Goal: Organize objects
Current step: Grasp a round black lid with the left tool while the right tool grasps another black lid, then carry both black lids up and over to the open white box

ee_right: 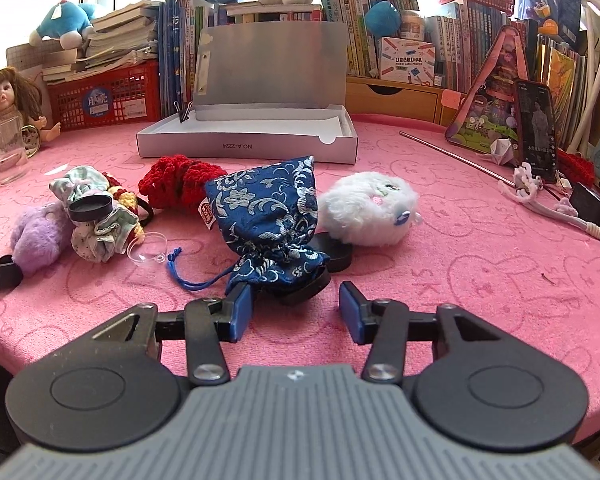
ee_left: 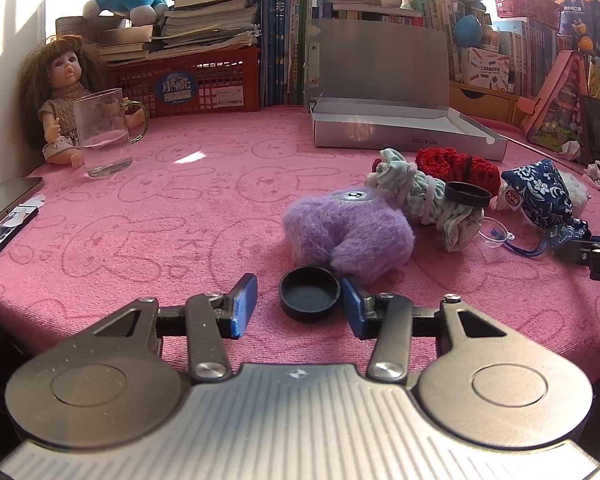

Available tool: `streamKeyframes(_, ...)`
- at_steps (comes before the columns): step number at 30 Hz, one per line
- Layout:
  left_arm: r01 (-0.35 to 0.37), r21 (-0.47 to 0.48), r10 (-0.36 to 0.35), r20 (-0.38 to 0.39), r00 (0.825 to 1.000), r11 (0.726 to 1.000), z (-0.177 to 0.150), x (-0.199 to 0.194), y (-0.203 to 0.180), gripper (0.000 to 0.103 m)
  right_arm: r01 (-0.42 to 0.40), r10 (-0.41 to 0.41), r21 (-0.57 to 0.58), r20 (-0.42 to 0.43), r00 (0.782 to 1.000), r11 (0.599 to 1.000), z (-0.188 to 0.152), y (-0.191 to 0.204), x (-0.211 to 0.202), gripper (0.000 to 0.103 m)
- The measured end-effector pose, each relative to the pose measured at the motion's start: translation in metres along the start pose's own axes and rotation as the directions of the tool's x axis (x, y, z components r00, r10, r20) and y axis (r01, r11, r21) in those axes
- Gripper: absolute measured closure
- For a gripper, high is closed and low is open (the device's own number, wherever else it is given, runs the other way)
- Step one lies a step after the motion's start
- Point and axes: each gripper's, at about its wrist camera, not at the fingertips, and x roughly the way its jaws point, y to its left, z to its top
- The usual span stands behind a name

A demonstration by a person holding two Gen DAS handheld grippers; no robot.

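Note:
My left gripper (ee_left: 300,306) is low over the pink cloth with a black round cap (ee_left: 308,298) between its blue pads. The right pad is at the cap's rim and a gap shows on the left, so the jaws are open. A purple fluffy toy (ee_left: 348,236) lies just behind the cap. My right gripper (ee_right: 296,312) stands open around the tied end of a blue brocade pouch (ee_right: 268,216), which rests on a black disc (ee_right: 306,292). The left pad is beside the pouch and the right pad is clear of it. An open grey box (ee_right: 248,140) sits at the back.
Nearby lie a white fluffy toy (ee_right: 372,208), a second black disc (ee_right: 336,254), a red crochet piece (ee_right: 180,184), a scrunchie bundle (ee_right: 100,216) under a black ring, and a clear lens (ee_right: 148,250). A glass mug (ee_left: 104,132), a doll (ee_left: 60,92) and a phone (ee_left: 8,200) are far left. Books line the back.

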Motion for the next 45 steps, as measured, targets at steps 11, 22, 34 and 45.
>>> streamKeyframes(11,0.088,0.037,-0.088,-0.005,0.996,0.995,-0.002,-0.005,-0.014,0.065,-0.029,0.029,-0.005,-0.031,0.999,1.000,-0.005,-0.006,-0.014,0.074)
streamKeyframes(22,0.151,0.069,-0.151,-0.003,0.989,0.986,-0.006,-0.009,-0.028,0.065,0.026,-0.026,-0.016,-0.006,1.000,1.000,0.000,-0.014,-0.013,0.046)
streamKeyframes(34,0.235,0.119,-0.236,-0.009,0.972,0.965,-0.005,-0.004,-0.053,0.065,-0.032,0.030,-0.104,-0.017,0.999,0.994,0.004,-0.002,0.002,0.065)
streamKeyframes(45,0.255,0.139,-0.257,-0.004,0.966,0.957,-0.004,0.002,-0.067,0.062,-0.110,0.109,-0.092,-0.015,0.994,0.990,-0.010,0.006,-0.025,0.046)
